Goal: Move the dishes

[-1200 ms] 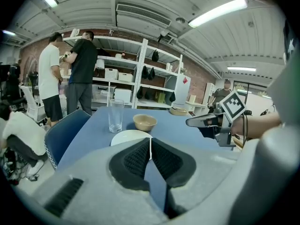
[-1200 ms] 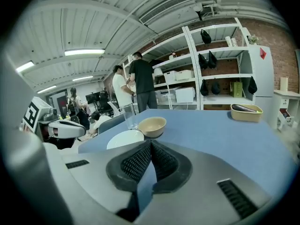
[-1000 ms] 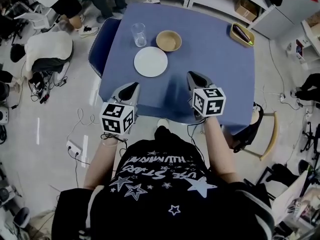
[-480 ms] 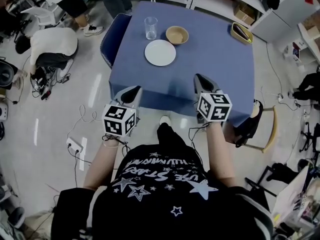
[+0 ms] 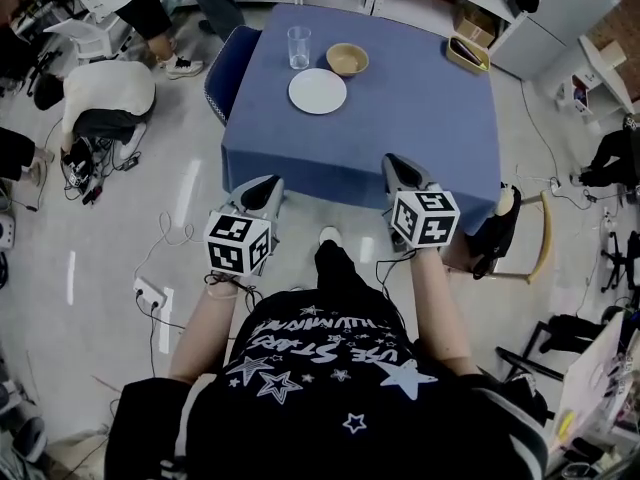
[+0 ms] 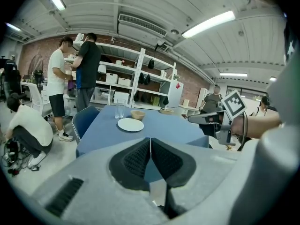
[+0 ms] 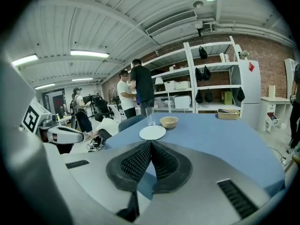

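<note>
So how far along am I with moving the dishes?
Done: nothing visibly; the plate, bowl and glass sit grouped at the far side of the table. In hand: nothing, the left tool and right tool are shut and empty by the near edge. Left: every dish.

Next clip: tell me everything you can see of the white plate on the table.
The white plate is round, plain and shallow, with a smooth, ceramic-looking surface, and it is empty. It lies flat on the blue-covered table, toward the far left part of it. A clear glass stands just behind it, and a tan bowl sits behind it to the right; both look slightly apart from it. Only the table touches it.
</note>
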Motion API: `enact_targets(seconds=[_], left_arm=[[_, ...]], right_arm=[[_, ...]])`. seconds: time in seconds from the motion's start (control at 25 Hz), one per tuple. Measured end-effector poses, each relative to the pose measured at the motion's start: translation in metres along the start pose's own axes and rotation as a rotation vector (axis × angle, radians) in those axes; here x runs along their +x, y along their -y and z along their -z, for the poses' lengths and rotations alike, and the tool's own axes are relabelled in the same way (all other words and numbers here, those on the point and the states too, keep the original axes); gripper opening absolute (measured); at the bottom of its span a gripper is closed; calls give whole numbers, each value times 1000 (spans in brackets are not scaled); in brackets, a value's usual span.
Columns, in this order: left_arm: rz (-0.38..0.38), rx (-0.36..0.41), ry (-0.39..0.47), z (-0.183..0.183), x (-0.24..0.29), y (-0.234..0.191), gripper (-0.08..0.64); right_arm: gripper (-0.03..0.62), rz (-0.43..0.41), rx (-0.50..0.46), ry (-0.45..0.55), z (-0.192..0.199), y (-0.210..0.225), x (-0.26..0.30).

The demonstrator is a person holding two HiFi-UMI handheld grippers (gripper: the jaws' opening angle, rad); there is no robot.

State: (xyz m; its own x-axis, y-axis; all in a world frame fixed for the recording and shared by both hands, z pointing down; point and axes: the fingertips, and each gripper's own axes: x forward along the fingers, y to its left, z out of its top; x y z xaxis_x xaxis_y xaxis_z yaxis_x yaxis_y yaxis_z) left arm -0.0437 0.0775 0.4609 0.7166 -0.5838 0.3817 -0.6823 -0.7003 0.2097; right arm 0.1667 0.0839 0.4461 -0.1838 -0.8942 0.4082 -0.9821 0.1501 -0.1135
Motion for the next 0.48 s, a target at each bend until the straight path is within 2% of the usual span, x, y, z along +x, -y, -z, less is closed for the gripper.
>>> enact_targets(seconds=[0.48], left_arm=[[16, -9, 10, 31, -48, 28, 25]], right_arm=[[3, -18, -8, -10, 37, -42, -49]])
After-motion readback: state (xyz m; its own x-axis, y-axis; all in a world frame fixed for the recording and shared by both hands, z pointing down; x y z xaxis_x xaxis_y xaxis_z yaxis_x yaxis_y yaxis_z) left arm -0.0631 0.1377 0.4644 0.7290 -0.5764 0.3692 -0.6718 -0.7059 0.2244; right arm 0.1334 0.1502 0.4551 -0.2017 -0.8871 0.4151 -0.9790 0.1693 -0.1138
